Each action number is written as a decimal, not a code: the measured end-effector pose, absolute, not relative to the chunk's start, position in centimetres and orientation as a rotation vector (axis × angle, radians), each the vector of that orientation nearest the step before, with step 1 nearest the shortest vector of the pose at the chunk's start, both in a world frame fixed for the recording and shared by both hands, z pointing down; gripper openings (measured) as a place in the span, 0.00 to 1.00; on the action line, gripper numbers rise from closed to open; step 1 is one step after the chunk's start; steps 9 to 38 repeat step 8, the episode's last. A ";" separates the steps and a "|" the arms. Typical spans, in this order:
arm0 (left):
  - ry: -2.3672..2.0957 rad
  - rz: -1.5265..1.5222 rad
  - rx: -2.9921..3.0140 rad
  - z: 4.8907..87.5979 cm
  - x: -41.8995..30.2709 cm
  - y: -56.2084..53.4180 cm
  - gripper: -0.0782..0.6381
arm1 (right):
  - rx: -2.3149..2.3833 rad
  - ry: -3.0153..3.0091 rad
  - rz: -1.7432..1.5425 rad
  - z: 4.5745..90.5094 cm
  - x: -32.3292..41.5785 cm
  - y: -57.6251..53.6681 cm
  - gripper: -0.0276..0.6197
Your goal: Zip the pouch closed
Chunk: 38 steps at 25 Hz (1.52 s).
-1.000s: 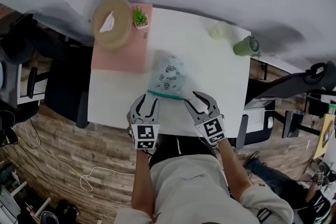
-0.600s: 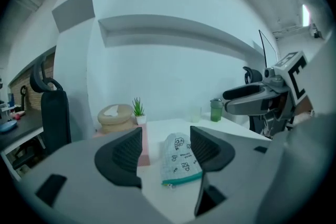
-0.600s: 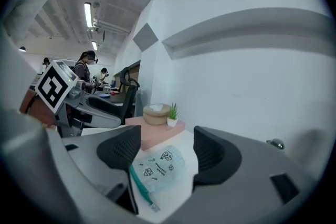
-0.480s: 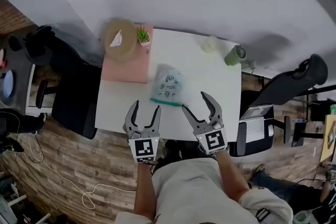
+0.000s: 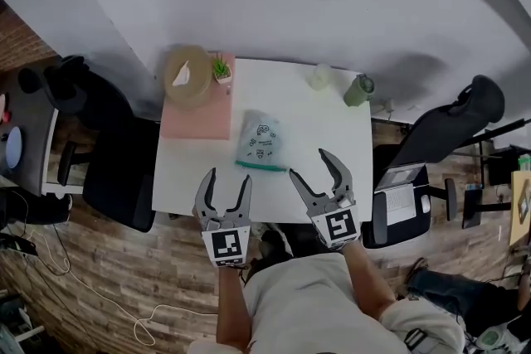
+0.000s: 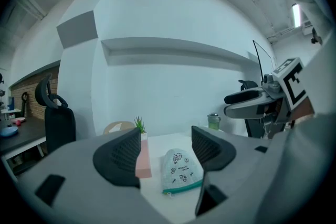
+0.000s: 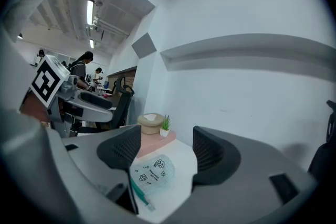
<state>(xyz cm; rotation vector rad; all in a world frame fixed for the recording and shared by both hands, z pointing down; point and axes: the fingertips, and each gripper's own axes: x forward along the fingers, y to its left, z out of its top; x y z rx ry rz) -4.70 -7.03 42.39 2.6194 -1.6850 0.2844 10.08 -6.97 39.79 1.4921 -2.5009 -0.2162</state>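
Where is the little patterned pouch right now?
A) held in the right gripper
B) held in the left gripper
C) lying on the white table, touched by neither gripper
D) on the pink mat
C: the pouch lies on the table, while the left gripper and right gripper, whose jaws have just been opening, are short of it with nothing between them.

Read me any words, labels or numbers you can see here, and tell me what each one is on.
No text here can be read.
On the pouch: dark doodles and maybe tiny print, too small to read.
On the marker cubes of the left tongs and right tongs: black-and-white square patterns, no letters.
On the green bottle: no legible label.
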 end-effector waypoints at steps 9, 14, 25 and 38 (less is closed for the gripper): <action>-1.686 0.288 2.632 41.2 -3.3 -6.4 0.51 | 1.501 -2.491 -0.202 39.3 11.5 -6.3 0.51; -1.686 0.288 2.632 41.2 -3.3 -6.4 0.51 | 1.501 -2.491 -0.202 39.3 11.5 -6.3 0.51; -1.686 0.288 2.632 41.2 -3.3 -6.4 0.51 | 1.501 -2.491 -0.202 39.3 11.5 -6.3 0.51; -1.686 0.288 2.632 41.2 -3.3 -6.4 0.51 | 1.501 -2.491 -0.202 39.3 11.5 -6.3 0.51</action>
